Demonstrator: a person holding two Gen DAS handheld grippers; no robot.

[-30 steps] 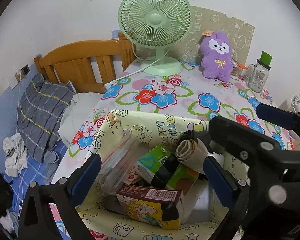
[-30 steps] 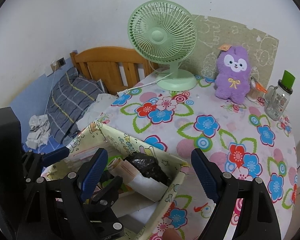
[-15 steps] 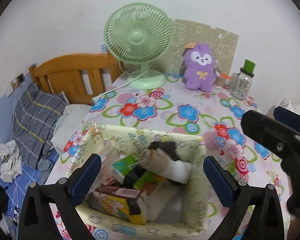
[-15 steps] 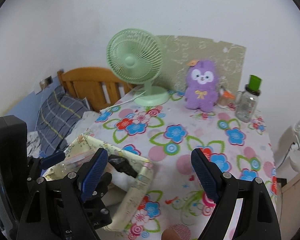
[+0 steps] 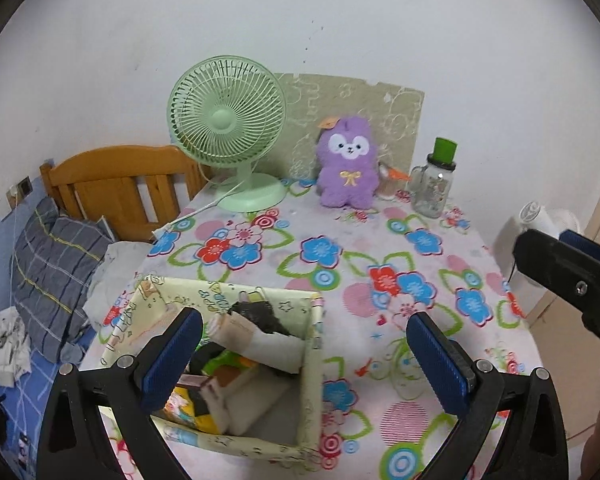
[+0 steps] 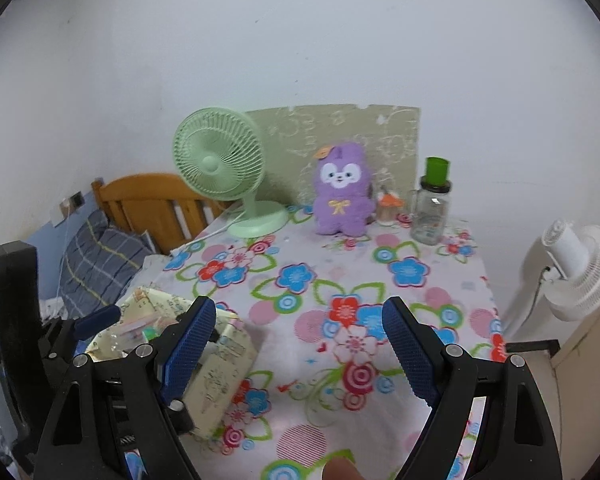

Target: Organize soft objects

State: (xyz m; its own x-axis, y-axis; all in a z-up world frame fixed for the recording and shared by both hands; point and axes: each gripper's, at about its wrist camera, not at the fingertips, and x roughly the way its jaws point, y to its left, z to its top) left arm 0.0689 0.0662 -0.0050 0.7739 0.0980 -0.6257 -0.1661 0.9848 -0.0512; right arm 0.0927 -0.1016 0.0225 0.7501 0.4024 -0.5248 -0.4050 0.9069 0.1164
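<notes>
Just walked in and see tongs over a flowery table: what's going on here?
A person holds two pairs of tongs, left and right, both open and empty, above the table. Nothing is being handled right now. A fabric box at the near left edge already holds rolled cloth and small packs. The purple plush sits untouched at the far side, between the fan and a jar.

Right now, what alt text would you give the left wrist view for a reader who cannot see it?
The open left gripper hangs empty over a cream cartoon-print fabric storage box full of packets and rolled cloth, on a flower-patterned tablecloth. Behind stand a mint green desk fan, a purple plush toy and a clear glass jar with a green lid. The right gripper's arm enters at the right edge.
</notes>
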